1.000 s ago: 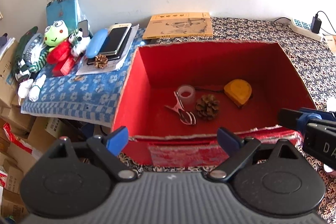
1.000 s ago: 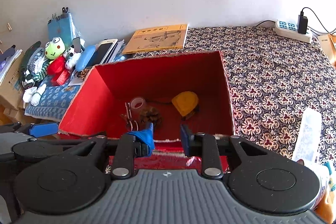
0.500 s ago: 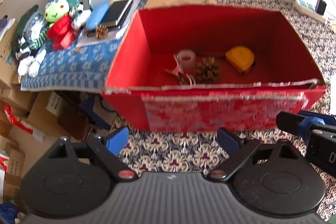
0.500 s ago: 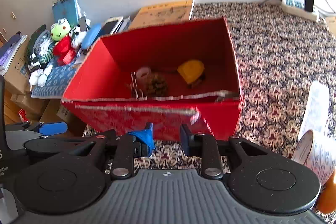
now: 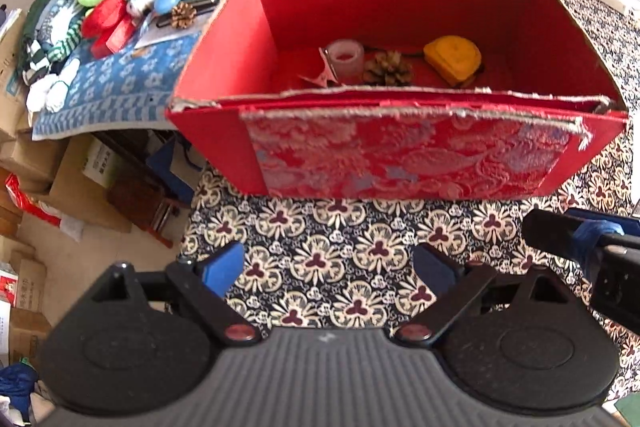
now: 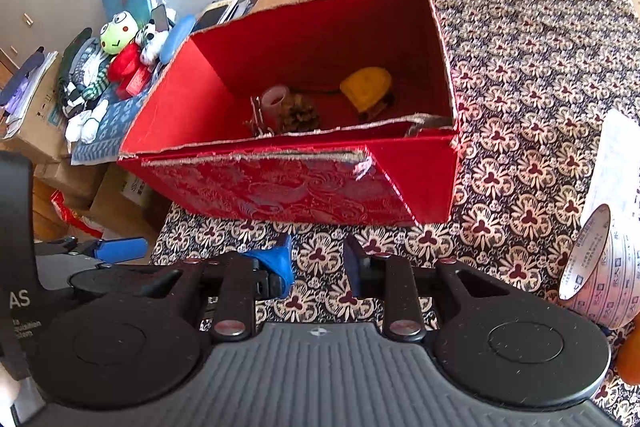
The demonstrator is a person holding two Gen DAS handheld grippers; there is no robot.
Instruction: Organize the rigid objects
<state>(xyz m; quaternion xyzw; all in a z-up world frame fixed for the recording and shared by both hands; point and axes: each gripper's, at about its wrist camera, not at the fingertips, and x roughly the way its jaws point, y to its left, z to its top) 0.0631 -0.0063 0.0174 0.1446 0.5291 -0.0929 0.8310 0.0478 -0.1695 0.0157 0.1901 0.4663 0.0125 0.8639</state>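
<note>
Centrally, open red fabric-covered cardboard box [image 5: 400,155] on floral patterned cloth [image 5: 340,267]; inside: yellow tape measure [image 5: 452,59], brown pine cone [image 5: 388,69], translucent tape roll [image 5: 345,59]. Left gripper [image 5: 326,265], lower frame, jaws wide apart, empty. Right gripper [image 6: 318,261], jaws narrowly parted, empty.

Both wrist cameras are looking forward and downward along their fingers at the open red cardboard box [image 5: 400,155] standing on the floral-patterned worktop [image 5: 340,267]. The left view is facing its front wall squarely and nearer. The right view is sitting rightward, sharing that box [image 6: 288,187] and worktop [image 6: 520,87].
</note>
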